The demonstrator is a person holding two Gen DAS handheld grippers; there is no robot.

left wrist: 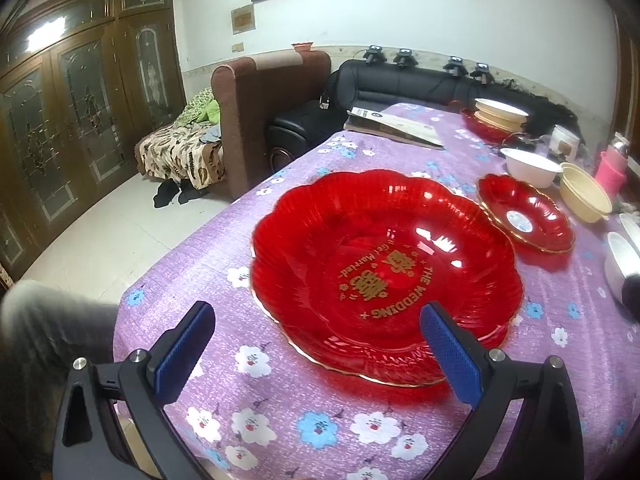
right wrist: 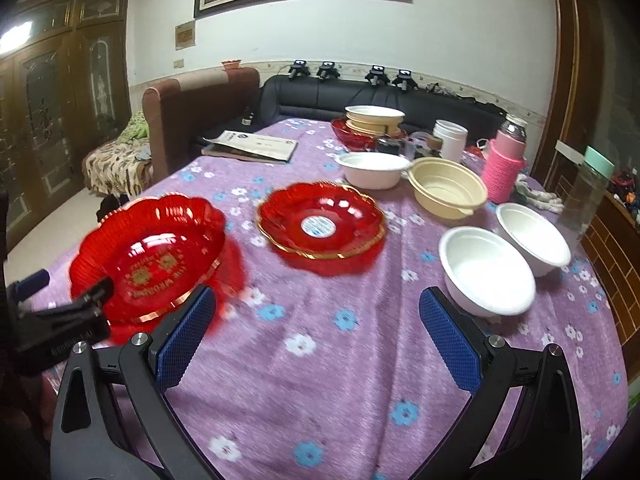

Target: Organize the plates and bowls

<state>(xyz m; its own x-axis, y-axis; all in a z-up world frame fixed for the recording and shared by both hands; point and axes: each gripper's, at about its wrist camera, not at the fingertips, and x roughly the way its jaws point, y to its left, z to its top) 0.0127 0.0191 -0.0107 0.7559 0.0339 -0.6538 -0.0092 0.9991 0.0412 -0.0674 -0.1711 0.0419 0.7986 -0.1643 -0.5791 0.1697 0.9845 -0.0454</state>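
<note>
A large red scalloped plate (left wrist: 384, 268) with gold lettering lies on the purple flowered cloth, and a second red rim shows under its near edge. My left gripper (left wrist: 320, 344) is open at that near edge, its right finger (left wrist: 452, 356) in front of the rim. A smaller red plate (right wrist: 320, 224) with a white sticker sits mid-table. Behind it are a white bowl (right wrist: 374, 170) and a cream bowl (right wrist: 448, 192). Two more white bowls (right wrist: 486, 270) stand to the right. My right gripper (right wrist: 320, 340) hangs open over bare cloth, holding nothing.
At the far end, cream bowls are stacked on a red plate (right wrist: 374, 120). A pink-sleeved flask (right wrist: 506, 168), a white jar (right wrist: 450, 140) and a clear bottle (right wrist: 588, 196) crowd the right side. A booklet (right wrist: 256, 146) lies at the far left. The table edge (left wrist: 132, 292) drops to the floor.
</note>
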